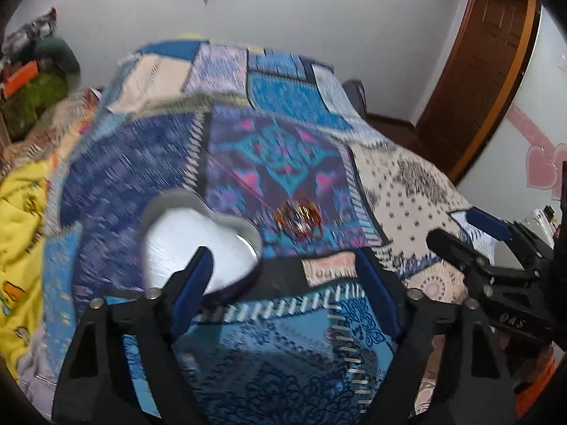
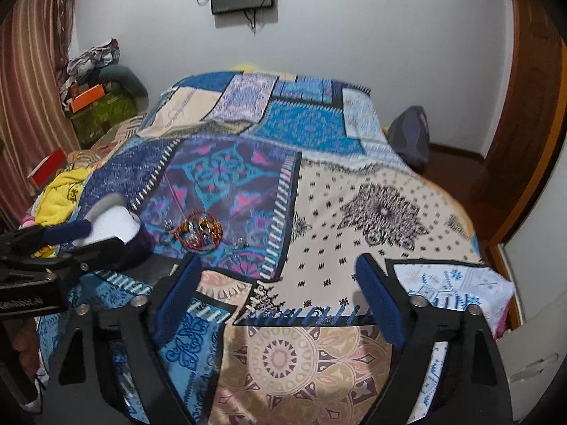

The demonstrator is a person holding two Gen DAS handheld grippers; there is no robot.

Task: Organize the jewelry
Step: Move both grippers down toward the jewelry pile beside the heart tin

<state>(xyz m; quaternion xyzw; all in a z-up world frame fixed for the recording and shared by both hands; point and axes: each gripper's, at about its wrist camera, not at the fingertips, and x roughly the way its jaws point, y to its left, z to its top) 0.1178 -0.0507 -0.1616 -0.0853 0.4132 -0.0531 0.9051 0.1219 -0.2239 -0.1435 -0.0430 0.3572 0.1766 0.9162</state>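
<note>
A heart-shaped jewelry box (image 1: pixel 198 237), white inside with a dark purple outer wall, lies open on the patchwork bedspread; it also shows in the right wrist view (image 2: pixel 117 228). A pile of red and gold bangles (image 1: pixel 299 217) lies just right of it, also seen in the right wrist view (image 2: pixel 200 230), with small silver pieces beside them. My left gripper (image 1: pixel 283 272) is open, its left finger over the box's near rim. My right gripper (image 2: pixel 278 281) is open and empty, over the cream part of the bedspread, right of the bangles.
The bedspread (image 2: pixel 354 212) covers a bed. A yellow cloth (image 1: pixel 21 233) lies at its left edge. Cluttered boxes (image 2: pixel 99 106) stand at the far left, a brown door (image 2: pixel 524 106) at the right, a dark bag (image 2: pixel 411 134) on the floor beside the bed.
</note>
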